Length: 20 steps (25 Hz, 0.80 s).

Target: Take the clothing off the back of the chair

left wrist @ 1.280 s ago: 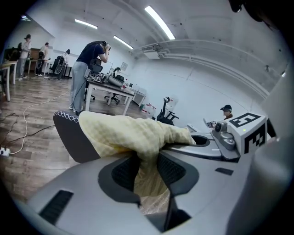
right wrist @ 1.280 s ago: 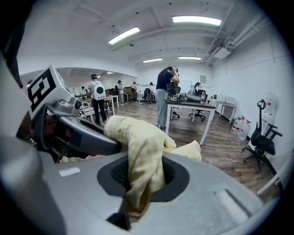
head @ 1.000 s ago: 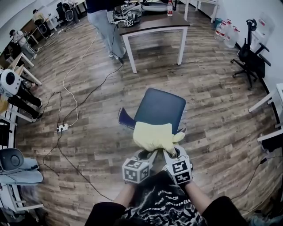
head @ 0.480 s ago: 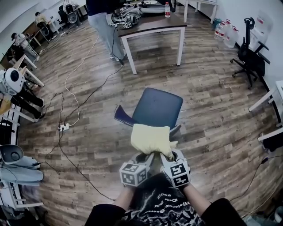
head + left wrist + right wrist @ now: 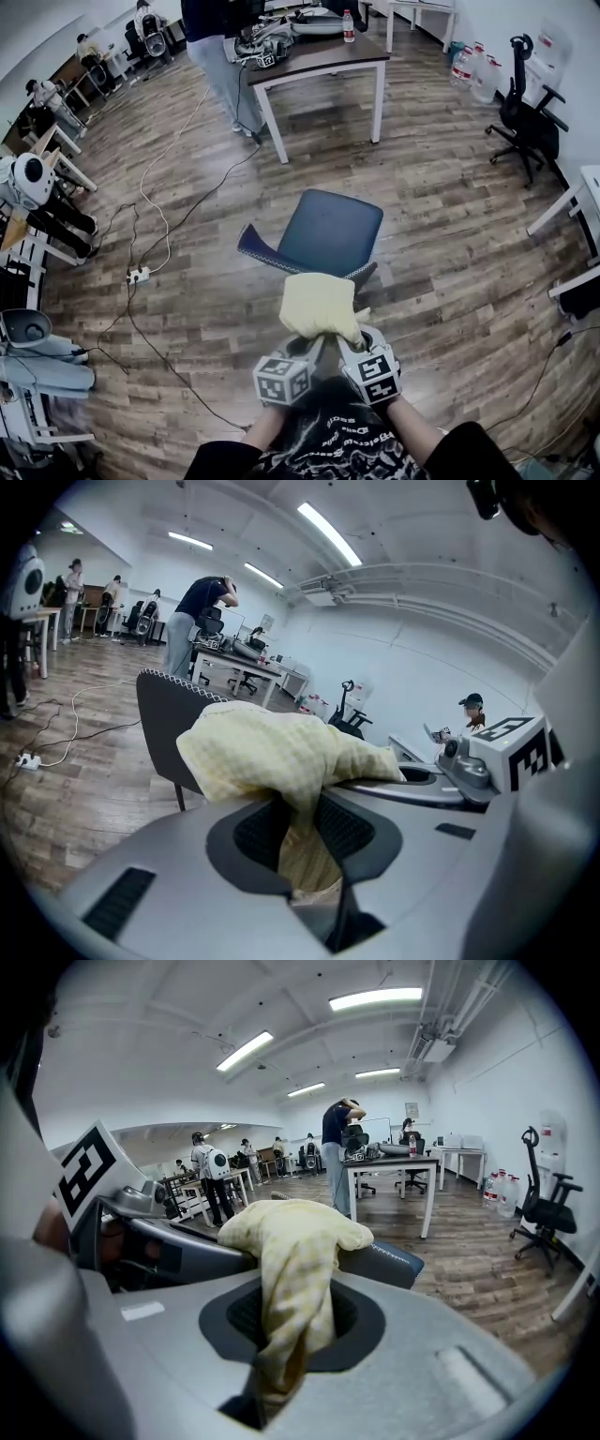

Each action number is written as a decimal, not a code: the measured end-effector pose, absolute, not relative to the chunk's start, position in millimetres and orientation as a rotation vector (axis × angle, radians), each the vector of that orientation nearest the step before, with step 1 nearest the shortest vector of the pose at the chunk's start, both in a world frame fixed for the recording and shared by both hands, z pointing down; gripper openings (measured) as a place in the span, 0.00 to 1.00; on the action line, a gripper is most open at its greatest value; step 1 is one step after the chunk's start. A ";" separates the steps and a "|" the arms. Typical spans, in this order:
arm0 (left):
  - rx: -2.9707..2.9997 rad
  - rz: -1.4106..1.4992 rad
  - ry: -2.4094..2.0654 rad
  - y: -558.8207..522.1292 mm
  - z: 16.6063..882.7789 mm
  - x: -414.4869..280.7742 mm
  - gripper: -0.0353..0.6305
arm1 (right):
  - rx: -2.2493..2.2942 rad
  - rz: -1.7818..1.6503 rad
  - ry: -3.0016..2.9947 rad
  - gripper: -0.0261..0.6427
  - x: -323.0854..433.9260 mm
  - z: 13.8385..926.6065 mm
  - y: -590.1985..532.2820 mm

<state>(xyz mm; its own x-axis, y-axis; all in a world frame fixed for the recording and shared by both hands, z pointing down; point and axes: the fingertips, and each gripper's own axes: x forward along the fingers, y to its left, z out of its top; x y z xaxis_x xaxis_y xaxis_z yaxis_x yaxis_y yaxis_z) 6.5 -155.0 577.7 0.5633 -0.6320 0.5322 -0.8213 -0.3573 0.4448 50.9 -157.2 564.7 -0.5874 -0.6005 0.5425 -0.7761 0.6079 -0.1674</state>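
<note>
A pale yellow garment (image 5: 319, 305) hangs bunched between my two grippers, just in front of the dark blue chair (image 5: 328, 230), at the near edge of its back. My left gripper (image 5: 317, 341) is shut on the cloth's left side; in the left gripper view the cloth (image 5: 281, 752) is pinched between the jaws (image 5: 300, 832), with the chair back (image 5: 164, 728) behind. My right gripper (image 5: 354, 337) is shut on the right side; in the right gripper view the fabric (image 5: 291, 1241) droops into the jaws (image 5: 291, 1321), with the chair (image 5: 389, 1262) beyond.
A white-legged table (image 5: 319, 61) with a person (image 5: 220, 56) beside it stands beyond the chair. Cables (image 5: 150, 244) and a power strip (image 5: 138, 276) lie on the wood floor at left. A black office chair (image 5: 530, 122) is at right, with water bottles (image 5: 473, 70) behind it.
Both grippers have drawn back toward me with the yellow garment. It overlaps the chair's back less than before.
</note>
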 end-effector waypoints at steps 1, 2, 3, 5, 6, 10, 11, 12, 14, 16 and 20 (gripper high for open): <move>2.102 0.354 -1.158 -151.6 578.6 3.5 0.19 | 1.091 0.551 -2.398 0.12 47.9 565.5 -153.9; 2.099 0.356 -1.156 -148.0 579.5 0.1 0.19 | 1.088 0.555 -2.396 0.12 44.5 566.4 -150.2; 2.095 0.358 -1.155 -144.3 580.4 -3.7 0.19 | 1.087 0.558 -2.393 0.12 40.7 567.1 -146.2; 2.093 0.357 -1.154 -137.5 581.3 -11.8 0.18 | 1.087 0.557 -2.389 0.12 32.7 567.6 -138.2; 2.095 0.356 -1.153 -134.3 581.3 -15.5 0.18 | 1.092 0.557 -2.387 0.12 28.9 567.4 -134.1; 2.111 0.359 -1.130 -121.4 578.3 -29.8 0.18 | 1.139 0.541 -2.374 0.12 16.2 562.0 -121.1; 2.118 0.358 -1.125 -117.8 576.7 -33.8 0.18 | 1.148 0.542 -2.371 0.12 12.2 561.2 -116.8; 2.124 0.354 -1.122 -114.8 574.9 -38.2 0.18 | 1.155 0.543 -2.369 0.12 7.8 560.7 -113.0; 2.135 0.341 -1.117 -110.5 571.3 -48.5 0.18 | 1.170 0.542 -2.367 0.12 -2.6 558.4 -107.1; 2.142 0.329 -1.109 -105.9 569.2 -59.4 0.18 | 1.183 0.541 -2.367 0.12 -14.0 556.4 -100.7; 2.161 0.327 -1.086 -94.2 568.5 -76.0 0.18 | 1.234 0.502 -2.351 0.12 -28.7 552.0 -90.1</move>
